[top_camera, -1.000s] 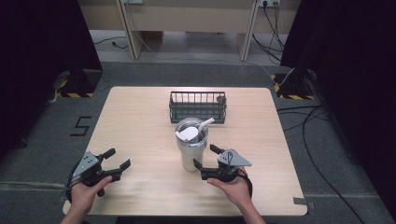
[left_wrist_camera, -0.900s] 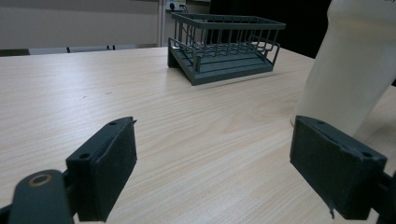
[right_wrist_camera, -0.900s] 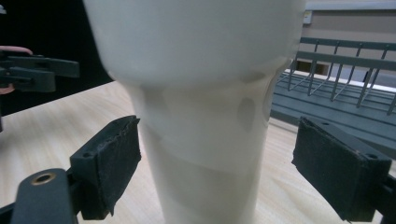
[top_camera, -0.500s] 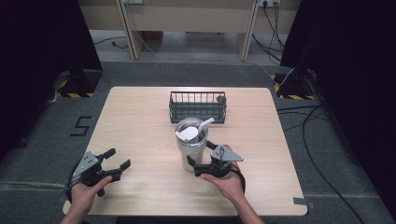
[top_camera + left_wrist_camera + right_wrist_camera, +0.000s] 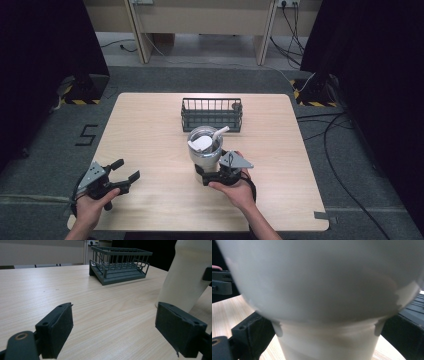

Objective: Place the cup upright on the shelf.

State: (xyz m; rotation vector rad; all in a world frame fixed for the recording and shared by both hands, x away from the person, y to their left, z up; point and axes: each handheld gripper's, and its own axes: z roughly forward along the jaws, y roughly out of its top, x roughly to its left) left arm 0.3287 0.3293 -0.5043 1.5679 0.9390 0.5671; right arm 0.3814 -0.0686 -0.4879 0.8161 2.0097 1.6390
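Observation:
A pale metal tumbler (image 5: 204, 150) with a clear lid and a white straw stands upright at the table's centre. My right gripper (image 5: 208, 168) is pushed up against it from the near side. In the right gripper view the tumbler (image 5: 322, 290) looms close, and its narrow base sits between the two spread fingers (image 5: 252, 335) of the right gripper (image 5: 329, 340). My left gripper (image 5: 126, 169) is open near the table's front left corner, nothing between its jaws. The left gripper view has the tumbler (image 5: 185, 277) off to the right, beyond the left gripper (image 5: 113, 332).
A dark wire basket (image 5: 212, 114) stands just behind the tumbler, also seen as the basket (image 5: 120, 262) ahead in the left gripper view. The wooden table (image 5: 145, 130) has bare surface to the left and right. Cables lie on the floor at right.
My right gripper has moved forward and left until its jaws straddle the tumbler's base. The left gripper has stayed where it was.

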